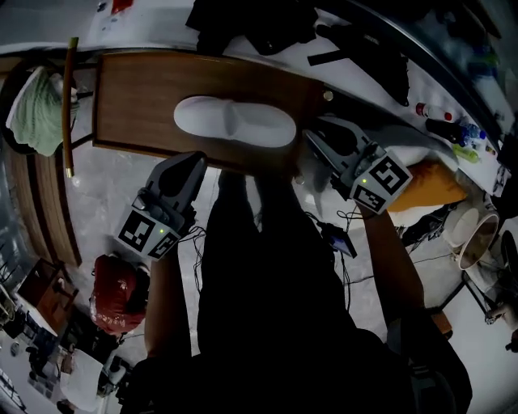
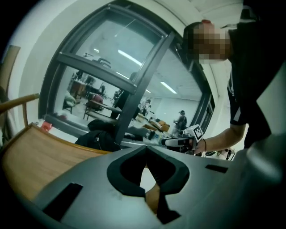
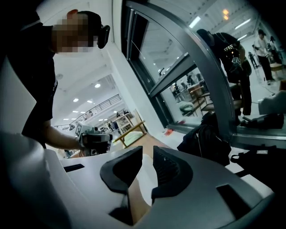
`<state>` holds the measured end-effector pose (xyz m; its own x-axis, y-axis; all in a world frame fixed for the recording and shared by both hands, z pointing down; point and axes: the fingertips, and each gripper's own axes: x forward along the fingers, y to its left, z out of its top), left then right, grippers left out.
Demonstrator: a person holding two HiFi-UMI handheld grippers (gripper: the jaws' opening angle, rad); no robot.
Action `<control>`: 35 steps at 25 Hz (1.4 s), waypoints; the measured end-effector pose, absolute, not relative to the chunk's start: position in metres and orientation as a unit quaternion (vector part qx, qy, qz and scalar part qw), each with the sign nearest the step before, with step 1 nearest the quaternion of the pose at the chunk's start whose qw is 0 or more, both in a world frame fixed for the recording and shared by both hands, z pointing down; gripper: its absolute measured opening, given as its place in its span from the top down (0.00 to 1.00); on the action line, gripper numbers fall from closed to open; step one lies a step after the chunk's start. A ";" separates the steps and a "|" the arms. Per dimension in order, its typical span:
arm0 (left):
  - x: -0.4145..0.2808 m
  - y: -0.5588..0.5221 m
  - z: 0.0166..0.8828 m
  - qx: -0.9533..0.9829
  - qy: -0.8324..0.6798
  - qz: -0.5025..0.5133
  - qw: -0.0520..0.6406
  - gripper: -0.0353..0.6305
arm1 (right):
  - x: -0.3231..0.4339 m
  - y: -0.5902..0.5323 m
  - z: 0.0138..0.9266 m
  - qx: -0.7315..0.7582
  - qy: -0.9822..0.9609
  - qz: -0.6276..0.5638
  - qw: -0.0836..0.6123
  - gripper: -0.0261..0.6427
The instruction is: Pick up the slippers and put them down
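Note:
A pair of white slippers (image 1: 235, 121) lies side by side in the middle of a brown wooden table (image 1: 133, 101). My left gripper (image 1: 197, 158) sits just off the table's near edge, left of the slippers, with its tips touching and nothing between them. In the left gripper view its jaws (image 2: 145, 150) meet, and a slipper (image 2: 146, 176) shows white behind them. My right gripper (image 1: 312, 135) is at the table's right end, close to the slippers' right tip. Its jaws (image 3: 148, 152) stand a narrow slit apart with nothing gripped, and a slipper (image 3: 145, 181) shows beyond them.
A chair with a green cloth (image 1: 36, 113) stands left of the table. Dark bags (image 1: 267, 24) lie on the white sill behind it. A red bag (image 1: 117, 291) and cables are on the floor at left. An orange item (image 1: 429, 186) and bottles (image 1: 441, 125) are at the right.

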<state>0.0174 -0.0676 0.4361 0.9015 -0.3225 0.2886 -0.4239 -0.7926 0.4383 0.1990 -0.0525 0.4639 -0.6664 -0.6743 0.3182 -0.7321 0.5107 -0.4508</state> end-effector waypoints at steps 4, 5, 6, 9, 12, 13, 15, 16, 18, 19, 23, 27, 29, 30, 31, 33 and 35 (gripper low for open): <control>0.035 -0.069 0.470 0.943 -0.174 0.116 0.259 0.93 | 0.200 -0.058 0.501 0.416 -0.853 0.309 0.065 0.78; 0.040 -0.070 0.475 0.944 -0.168 0.119 0.258 0.93 | 0.202 -0.059 0.511 0.419 -0.848 0.317 0.069 0.77; 0.044 -0.071 0.480 0.945 -0.164 0.122 0.256 0.93 | 0.203 -0.060 0.523 0.421 -0.843 0.327 0.076 0.76; 0.051 -0.072 0.491 0.947 -0.155 0.118 0.254 0.93 | 0.201 -0.058 0.558 0.408 -0.826 0.370 0.117 0.69; 0.058 -0.066 0.506 0.949 -0.138 0.119 0.258 0.93 | 0.196 -0.052 0.583 0.378 -0.811 0.419 0.157 0.66; 0.061 -0.063 0.511 0.949 -0.132 0.120 0.261 0.93 | 0.194 -0.050 0.587 0.369 -0.807 0.430 0.166 0.66; 0.065 -0.057 0.517 0.948 -0.122 0.118 0.268 0.93 | 0.190 -0.049 0.594 0.354 -0.803 0.443 0.184 0.66; 0.067 -0.055 0.519 0.949 -0.119 0.115 0.270 0.93 | 0.188 -0.049 0.597 0.348 -0.802 0.446 0.193 0.66; 0.070 -0.051 0.520 0.950 -0.112 0.109 0.269 0.93 | 0.184 -0.047 0.602 0.340 -0.798 0.452 0.208 0.66; 0.072 -0.049 0.521 0.951 -0.109 0.107 0.268 0.93 | 0.182 -0.047 0.604 0.338 -0.796 0.455 0.214 0.66; 0.079 -0.050 0.522 0.953 -0.101 0.100 0.266 0.93 | 0.181 -0.043 0.613 0.337 -0.778 0.482 0.223 0.66; 0.080 -0.050 0.520 0.955 -0.095 0.097 0.263 0.93 | 0.177 -0.037 0.619 0.322 -0.765 0.508 0.229 0.66; 0.079 -0.050 0.521 0.955 -0.095 0.096 0.264 0.93 | 0.174 -0.037 0.620 0.311 -0.766 0.513 0.231 0.66; 0.078 -0.050 0.522 0.955 -0.096 0.095 0.264 0.93 | 0.173 -0.036 0.621 0.307 -0.767 0.513 0.234 0.66; 0.077 -0.050 0.522 0.955 -0.097 0.095 0.264 0.93 | 0.173 -0.035 0.621 0.302 -0.768 0.512 0.238 0.67; 0.075 -0.048 0.523 0.955 -0.098 0.094 0.264 0.93 | 0.171 -0.032 0.621 0.296 -0.771 0.511 0.237 0.82; 0.073 -0.046 0.524 0.955 -0.099 0.093 0.265 0.93 | 0.169 -0.029 0.618 0.292 -0.776 0.511 0.226 0.83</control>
